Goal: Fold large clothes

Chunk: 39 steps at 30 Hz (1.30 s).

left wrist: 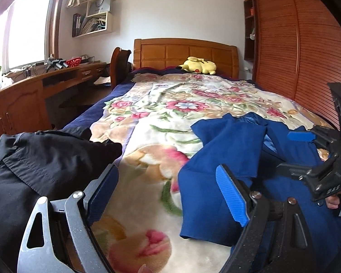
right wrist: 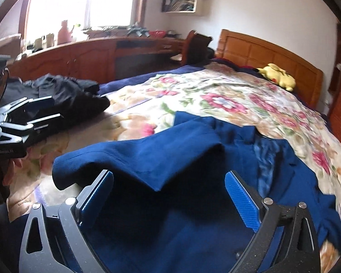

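Left wrist view, nearest first: the left claw (left wrist: 170, 195) stands released, its jaws spread wide with nothing between the pads. Bare floral blanket (left wrist: 147, 136) lies directly beneath it, a placement that reads as a hover between two garments rather than a grip on either. Just left of this claw lies a black jacket (left wrist: 34, 163), collar uppermost, bunched at the bed's near corner; judged set aside as a separate item. Just right of the claw lies the blue coat (left wrist: 216, 159), crumpled, one flap doubled over and a shiny lining showing further along. Beyond it, at the frame's right edge, the right claw (left wrist: 307, 150) reaches over the same coat, with a person's fingers (left wrist: 332, 201) on its handle.

Right wrist view: the right claw (right wrist: 170, 195) is likewise released, jaws wide, pads clear of the cloth. The blue coat (right wrist: 170, 150) fills the space beneath and ahead of it, a raised fold sitting just beyond the fingertips. That position suggests a grasp on this fold or edge is being lined up, in order to spread the coat flat; folding proper appears not yet begun. Off to the left, the left claw (right wrist: 31, 116) hangs near the black jacket (right wrist: 63, 91).

Far ahead of both claws: a yellow plush toy (left wrist: 197, 66) against the wooden headboard (left wrist: 184, 52), well apart from the work.
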Each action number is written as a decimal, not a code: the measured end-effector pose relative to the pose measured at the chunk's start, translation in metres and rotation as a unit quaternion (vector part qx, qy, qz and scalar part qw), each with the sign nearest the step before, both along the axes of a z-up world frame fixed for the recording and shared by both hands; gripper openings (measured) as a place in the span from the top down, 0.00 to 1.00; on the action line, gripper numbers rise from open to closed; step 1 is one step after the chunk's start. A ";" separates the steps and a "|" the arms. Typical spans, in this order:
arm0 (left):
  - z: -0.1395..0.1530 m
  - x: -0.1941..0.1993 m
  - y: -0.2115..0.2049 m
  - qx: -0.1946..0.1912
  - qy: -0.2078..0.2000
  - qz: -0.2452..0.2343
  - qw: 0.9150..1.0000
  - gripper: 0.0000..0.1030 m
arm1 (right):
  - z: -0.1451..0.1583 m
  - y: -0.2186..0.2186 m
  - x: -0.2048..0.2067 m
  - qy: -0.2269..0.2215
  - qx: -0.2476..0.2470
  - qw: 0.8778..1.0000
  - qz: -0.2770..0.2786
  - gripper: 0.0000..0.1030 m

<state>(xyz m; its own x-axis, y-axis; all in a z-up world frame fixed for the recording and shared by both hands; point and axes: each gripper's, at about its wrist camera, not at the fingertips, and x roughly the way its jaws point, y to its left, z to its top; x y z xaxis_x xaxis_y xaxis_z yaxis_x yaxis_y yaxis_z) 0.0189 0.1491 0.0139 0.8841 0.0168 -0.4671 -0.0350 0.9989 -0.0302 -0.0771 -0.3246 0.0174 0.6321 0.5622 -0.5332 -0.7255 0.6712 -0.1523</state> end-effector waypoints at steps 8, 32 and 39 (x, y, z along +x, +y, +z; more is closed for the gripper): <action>-0.002 0.002 0.007 -0.009 0.002 0.003 1.000 0.15 | -0.021 0.037 0.025 0.030 -0.045 0.996 0.064 0.25; -0.001 0.003 -0.013 -0.024 -0.002 -0.035 0.999 0.15 | 0.020 0.020 0.074 -0.022 -0.009 1.000 0.016 0.95; 0.002 0.007 -0.044 -0.020 -0.001 -0.069 0.997 0.15 | 0.047 -0.053 0.107 -0.059 0.031 0.992 -0.108 0.95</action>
